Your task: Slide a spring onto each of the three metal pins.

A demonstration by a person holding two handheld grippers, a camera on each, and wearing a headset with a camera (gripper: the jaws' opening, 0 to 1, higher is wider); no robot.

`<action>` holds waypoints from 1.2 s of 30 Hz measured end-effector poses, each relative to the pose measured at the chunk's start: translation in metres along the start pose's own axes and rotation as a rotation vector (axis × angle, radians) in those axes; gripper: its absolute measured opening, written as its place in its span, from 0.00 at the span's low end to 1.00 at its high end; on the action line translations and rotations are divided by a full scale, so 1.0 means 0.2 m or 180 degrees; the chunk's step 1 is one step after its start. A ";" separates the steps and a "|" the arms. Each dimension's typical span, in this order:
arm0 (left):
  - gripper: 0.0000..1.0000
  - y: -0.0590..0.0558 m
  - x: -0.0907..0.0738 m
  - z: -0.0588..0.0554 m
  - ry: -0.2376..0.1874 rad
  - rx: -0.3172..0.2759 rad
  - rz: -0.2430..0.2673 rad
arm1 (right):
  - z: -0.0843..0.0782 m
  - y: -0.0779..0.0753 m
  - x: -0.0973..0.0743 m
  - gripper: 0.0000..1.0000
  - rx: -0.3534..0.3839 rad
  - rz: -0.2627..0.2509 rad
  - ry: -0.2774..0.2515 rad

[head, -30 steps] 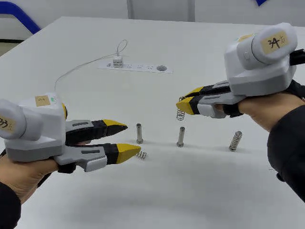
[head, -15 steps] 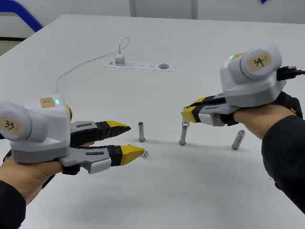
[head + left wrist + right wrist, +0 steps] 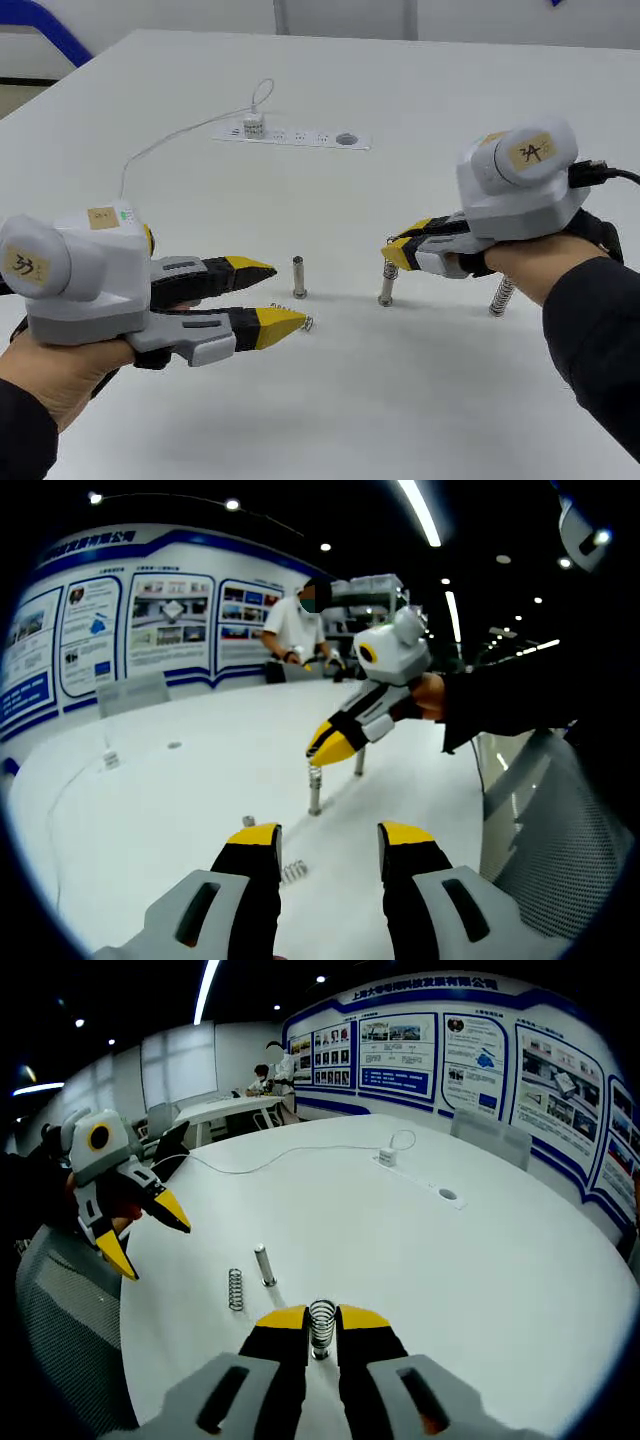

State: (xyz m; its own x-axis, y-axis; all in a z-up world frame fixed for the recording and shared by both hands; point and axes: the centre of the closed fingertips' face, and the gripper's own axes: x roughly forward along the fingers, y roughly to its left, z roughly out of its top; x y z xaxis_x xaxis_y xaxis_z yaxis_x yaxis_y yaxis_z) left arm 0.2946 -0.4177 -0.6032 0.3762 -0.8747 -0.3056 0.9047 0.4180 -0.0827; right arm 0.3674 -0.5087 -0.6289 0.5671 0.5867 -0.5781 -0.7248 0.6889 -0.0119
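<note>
Two grippers work over the white worktop (image 3: 400, 130): the left gripper (image 3: 287, 294) is at near left, its jaws spread wide with nothing between them, and the right gripper (image 3: 392, 252) is at centre right, its jaws narrowed onto the middle spring (image 3: 321, 1324). That spring sits over the top of the middle pin (image 3: 386, 293); the left pin (image 3: 298, 277) stands bare, and the right spring (image 3: 500, 296) stands upright at the row's right end. One loose spring (image 3: 301, 322) lies on the worktop just beside the left gripper's nearer jaw tip, near the bare pin.
</note>
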 end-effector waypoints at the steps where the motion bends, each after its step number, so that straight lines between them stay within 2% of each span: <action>1: 0.40 0.00 0.00 0.00 0.0003 0.0000 -0.0002 | -0.01 0.00 0.00 0.11 -0.0003 0.0000 0.0006; 22: 0.40 0.01 0.00 -0.01 0.0010 -0.0025 0.0000 | -0.18 -0.01 0.11 0.12 0.0022 -0.0008 0.0228; 31: 0.40 0.01 0.00 -0.01 0.0002 -0.0019 0.0014 | -0.19 -0.01 0.10 0.12 0.0033 -0.0017 0.0259; 36: 0.40 0.01 0.00 0.00 -0.0005 -0.0012 0.0019 | -0.17 -0.01 0.06 0.15 -0.0019 -0.0058 0.0230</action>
State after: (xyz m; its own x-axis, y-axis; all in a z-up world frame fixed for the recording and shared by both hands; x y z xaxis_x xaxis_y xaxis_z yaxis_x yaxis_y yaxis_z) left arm 0.2965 -0.4168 -0.6042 0.3819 -0.8726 -0.3045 0.9017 0.4241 -0.0845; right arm 0.3630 -0.5182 -0.6629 0.5506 0.5416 -0.6352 -0.7170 0.6966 -0.0276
